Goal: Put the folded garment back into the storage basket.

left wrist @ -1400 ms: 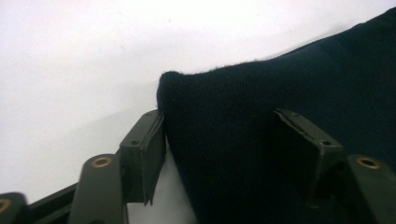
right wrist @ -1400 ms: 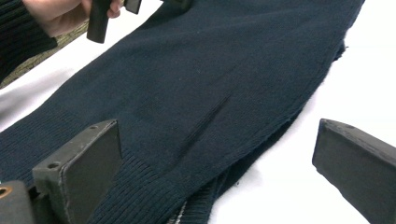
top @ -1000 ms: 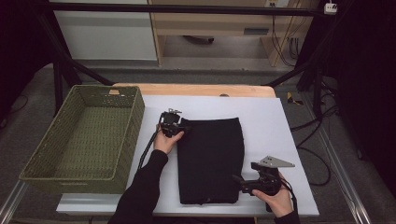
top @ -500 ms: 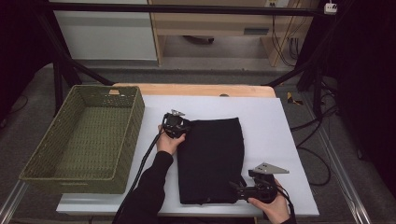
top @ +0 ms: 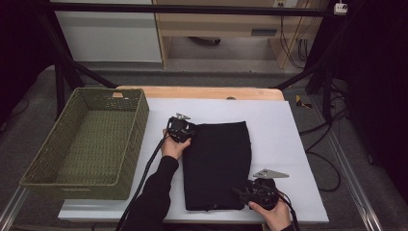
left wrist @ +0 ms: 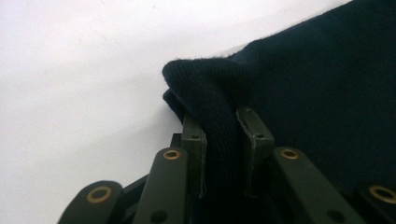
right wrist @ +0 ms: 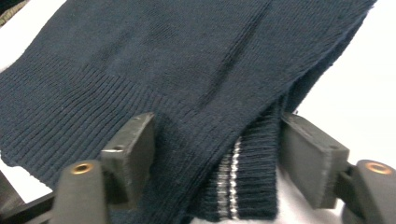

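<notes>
Left gripper (left wrist: 219, 135): jaws closed tight on a bunched corner of the dark knit garment (top: 216, 163), at its far-left corner. Right gripper (right wrist: 217, 158): jaws wide apart, straddling the ribbed hem at the garment's near-right corner, not yet pinching. Garment: folded flat, mid-desk (top: 288, 130), toward the near edge. Green woven basket (top: 86, 139): left edge of desk. Step judged: securing both corners. Next: right jaws must close on the hem before lifting.
</notes>
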`<state>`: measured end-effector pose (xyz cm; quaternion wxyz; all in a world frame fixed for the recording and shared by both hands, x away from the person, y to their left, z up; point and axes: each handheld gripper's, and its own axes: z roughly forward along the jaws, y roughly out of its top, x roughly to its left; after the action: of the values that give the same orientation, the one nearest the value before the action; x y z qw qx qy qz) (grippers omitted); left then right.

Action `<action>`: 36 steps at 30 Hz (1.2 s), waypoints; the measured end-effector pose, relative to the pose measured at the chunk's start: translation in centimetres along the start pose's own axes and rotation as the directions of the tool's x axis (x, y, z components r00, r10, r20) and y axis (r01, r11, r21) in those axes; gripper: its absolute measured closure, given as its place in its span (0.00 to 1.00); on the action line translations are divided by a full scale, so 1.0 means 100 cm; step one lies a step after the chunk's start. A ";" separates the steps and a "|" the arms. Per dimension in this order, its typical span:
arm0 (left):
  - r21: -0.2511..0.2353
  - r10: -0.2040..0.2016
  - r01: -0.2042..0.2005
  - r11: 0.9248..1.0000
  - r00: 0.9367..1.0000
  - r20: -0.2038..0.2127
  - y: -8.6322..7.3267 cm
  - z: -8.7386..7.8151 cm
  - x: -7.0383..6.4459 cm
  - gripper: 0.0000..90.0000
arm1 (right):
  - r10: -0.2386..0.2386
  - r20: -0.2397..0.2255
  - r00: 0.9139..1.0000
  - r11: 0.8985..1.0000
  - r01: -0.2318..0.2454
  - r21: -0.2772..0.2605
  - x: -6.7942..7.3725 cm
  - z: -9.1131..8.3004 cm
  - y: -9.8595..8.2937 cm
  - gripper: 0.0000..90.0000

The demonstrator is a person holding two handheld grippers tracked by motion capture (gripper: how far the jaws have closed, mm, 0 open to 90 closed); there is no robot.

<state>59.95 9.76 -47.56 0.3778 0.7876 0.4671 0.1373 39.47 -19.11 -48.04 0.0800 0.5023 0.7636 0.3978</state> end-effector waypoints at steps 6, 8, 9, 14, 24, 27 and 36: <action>-0.002 -0.042 0.042 0.999 0.999 0.028 0.001 -0.001 0.004 0.86 | 0.023 0.002 1.000 0.999 -0.024 0.029 0.005 0.001 0.002 0.49; -0.004 -0.050 0.050 0.999 0.998 0.041 0.001 -0.001 0.006 0.87 | 0.030 0.003 1.000 0.999 -0.030 0.040 0.005 0.001 0.003 0.52; -0.004 -0.050 0.050 0.999 0.998 0.041 0.001 -0.001 0.006 0.87 | 0.030 0.003 1.000 0.999 -0.030 0.040 0.005 0.001 0.003 0.52; -0.005 -0.077 0.077 0.997 0.995 0.060 0.002 -0.001 0.008 0.86 | 0.061 0.018 0.998 0.997 -0.062 0.055 0.007 0.003 0.007 0.56; -0.010 -0.060 0.060 0.998 0.995 0.077 0.001 -0.001 0.011 0.86 | 0.091 0.028 0.995 0.995 -0.092 0.048 0.007 0.004 0.007 0.59; -0.015 -0.066 0.067 0.998 0.995 0.078 0.002 -0.003 0.010 0.88 | 0.101 0.024 0.995 0.993 -0.102 0.054 0.005 0.004 0.008 0.66; -0.074 -0.063 0.071 0.995 0.993 0.100 0.009 -0.017 0.005 0.91 | 0.113 -0.016 0.993 0.992 -0.112 0.049 0.001 0.003 0.007 0.77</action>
<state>59.82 10.73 -45.77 0.4349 0.7619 0.4686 0.1040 40.01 -18.75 -47.71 0.0382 0.5426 0.7441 0.3878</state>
